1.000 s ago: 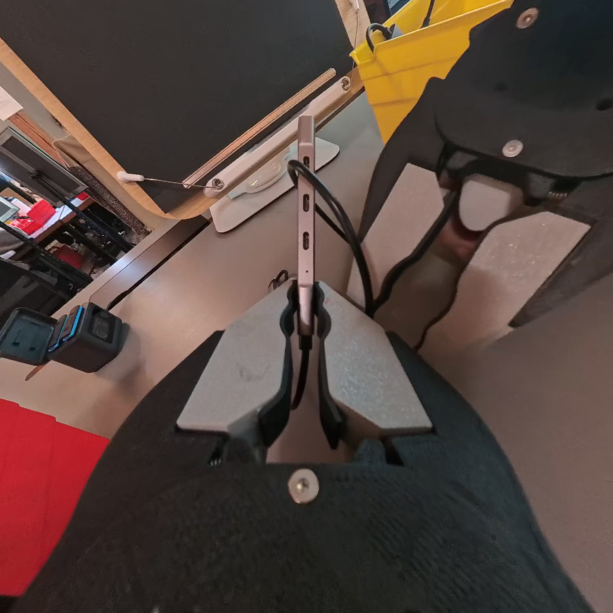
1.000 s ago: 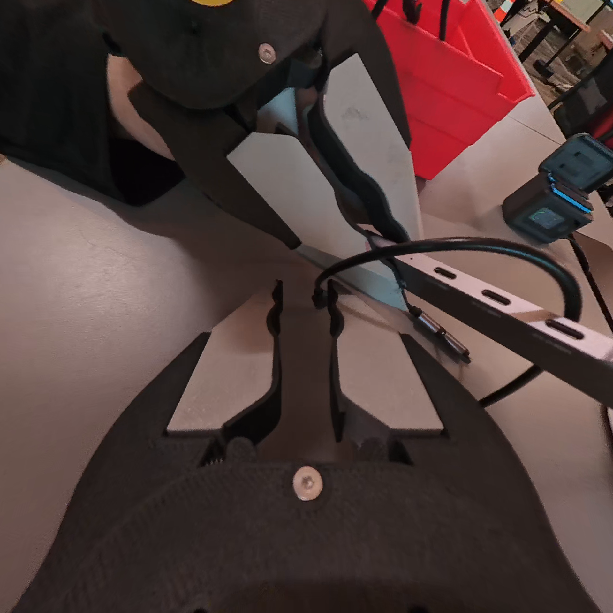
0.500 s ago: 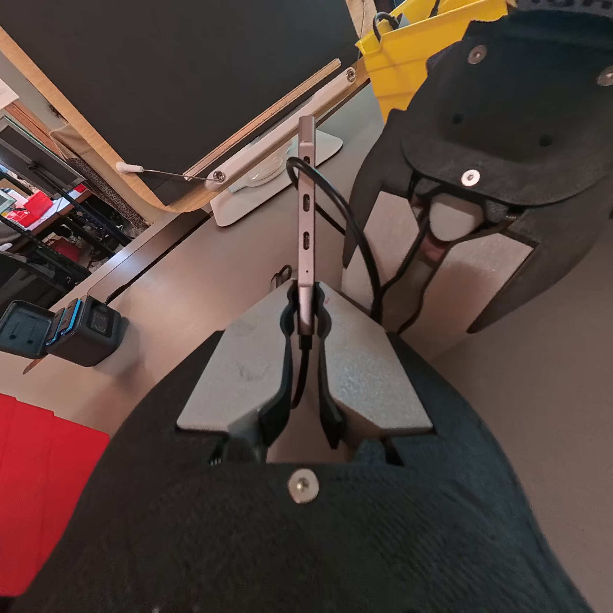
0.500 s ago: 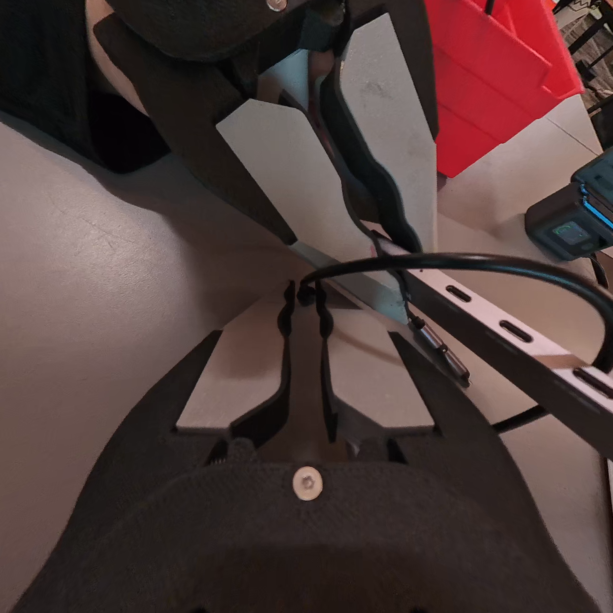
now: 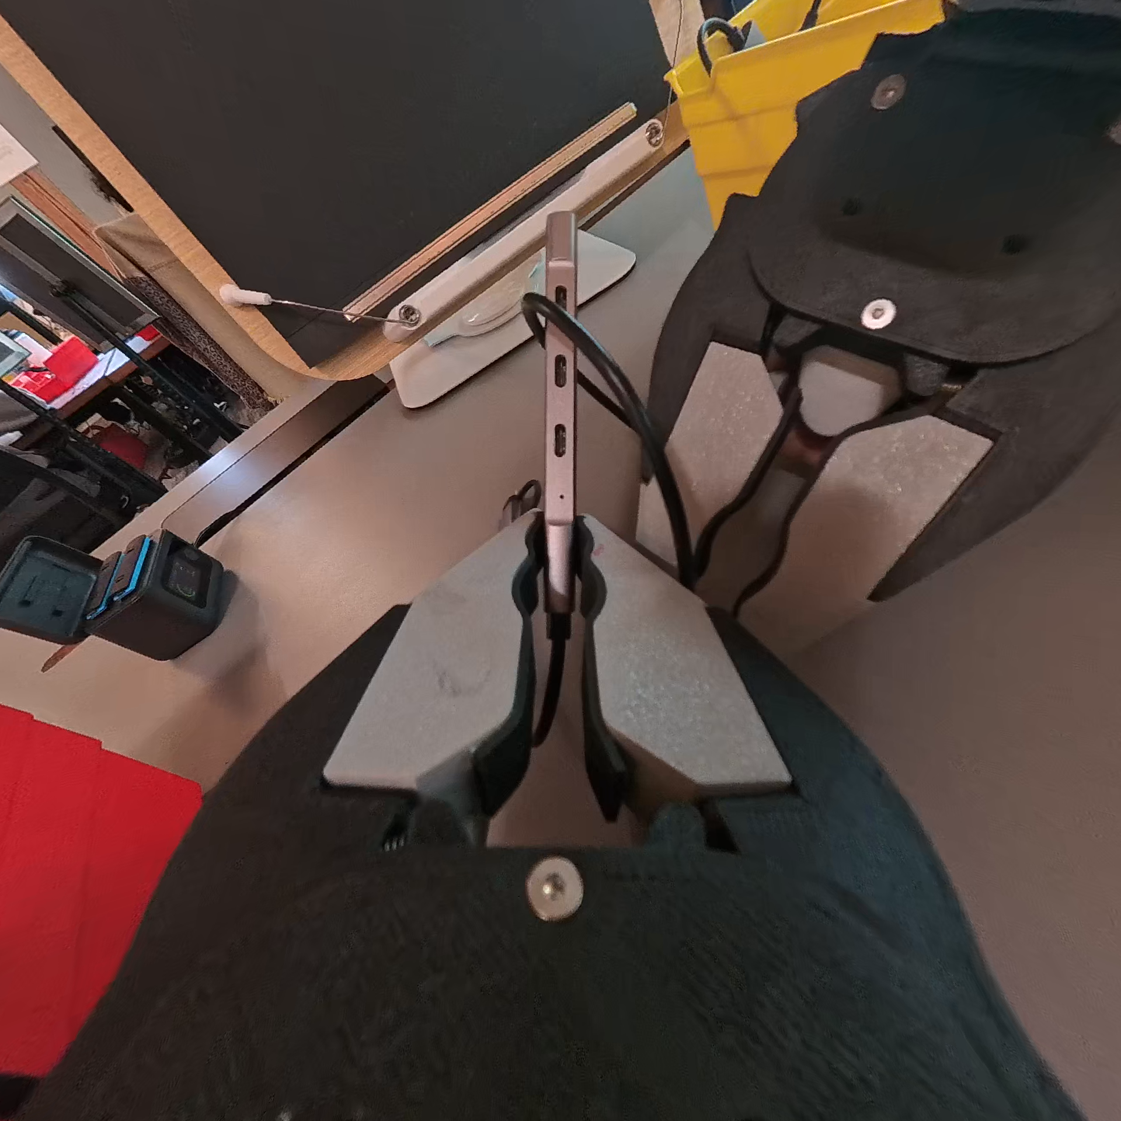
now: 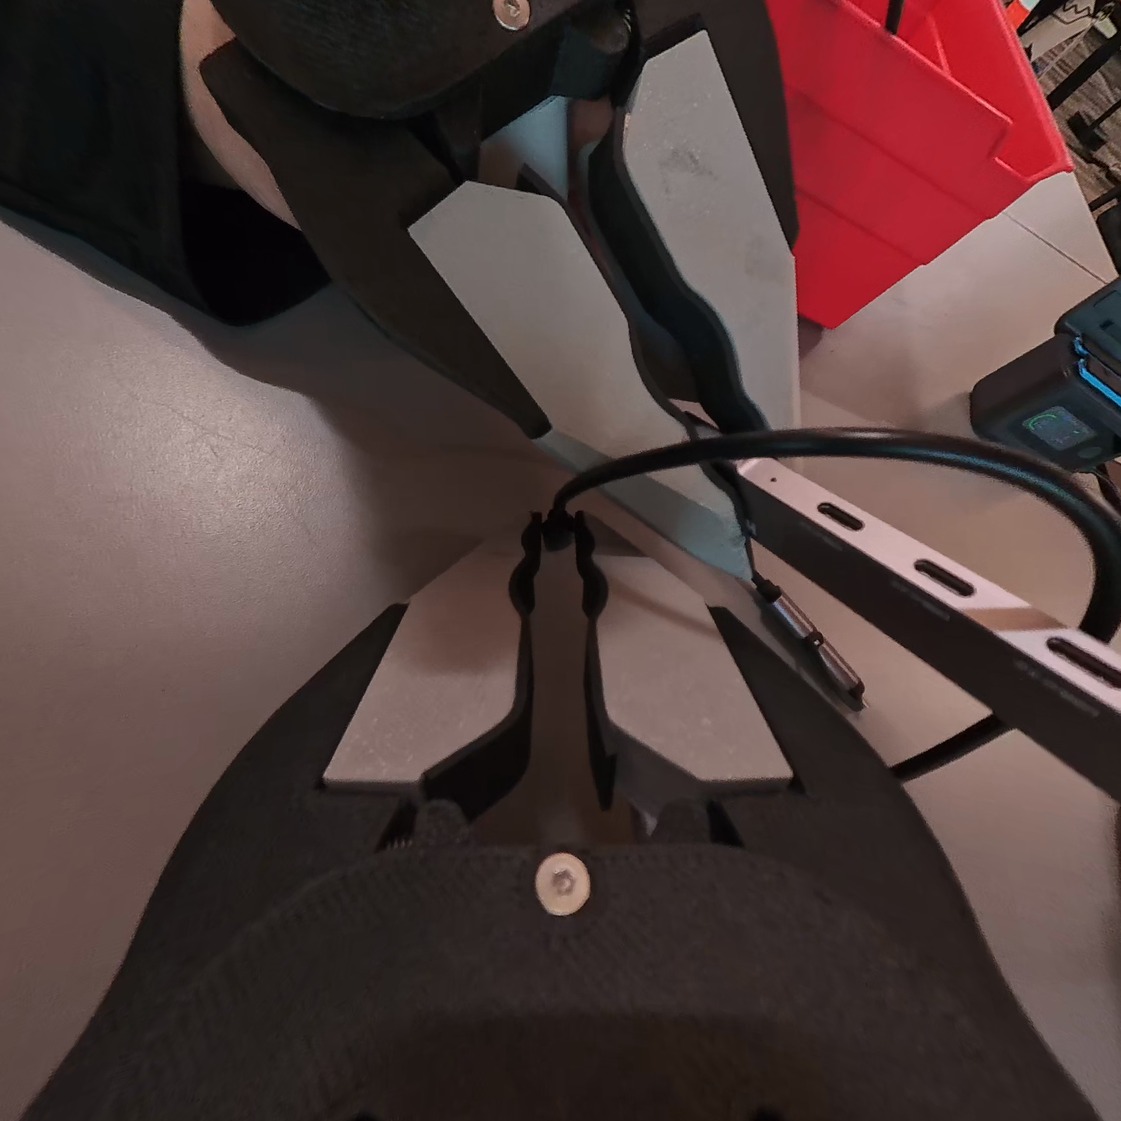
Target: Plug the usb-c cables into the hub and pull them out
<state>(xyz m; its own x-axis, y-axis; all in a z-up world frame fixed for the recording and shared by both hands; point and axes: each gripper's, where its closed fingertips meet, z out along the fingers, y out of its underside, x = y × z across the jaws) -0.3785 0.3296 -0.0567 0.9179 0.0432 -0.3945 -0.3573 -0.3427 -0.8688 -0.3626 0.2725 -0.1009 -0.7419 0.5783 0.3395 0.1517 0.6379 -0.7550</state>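
My left gripper (image 5: 559,546) is shut on the near end of a slim silver hub (image 5: 560,388), held on edge so that its row of ports faces the camera. A black cable (image 5: 631,412) is plugged into the far port and loops down to the right. My right gripper (image 6: 555,534) is shut on the free end of that black cable (image 6: 849,446), just above the table. In the right wrist view the hub (image 6: 946,591) runs to the lower right, with the left gripper (image 6: 697,424) holding it. A second connector (image 6: 810,646) lies on the table under the hub.
A red bin (image 6: 910,151) stands behind the left gripper and a yellow bin (image 5: 734,103) at the back right. A small black camera (image 5: 151,597) sits on the grey table (image 5: 970,728). A dark monitor on a white stand (image 5: 509,340) stands behind the hub. Some 7 cm of space lies between my two pairs of fingers.
My right gripper has closed its fingers onto the free end of the black cable. The left gripper and the hub have stayed in place.
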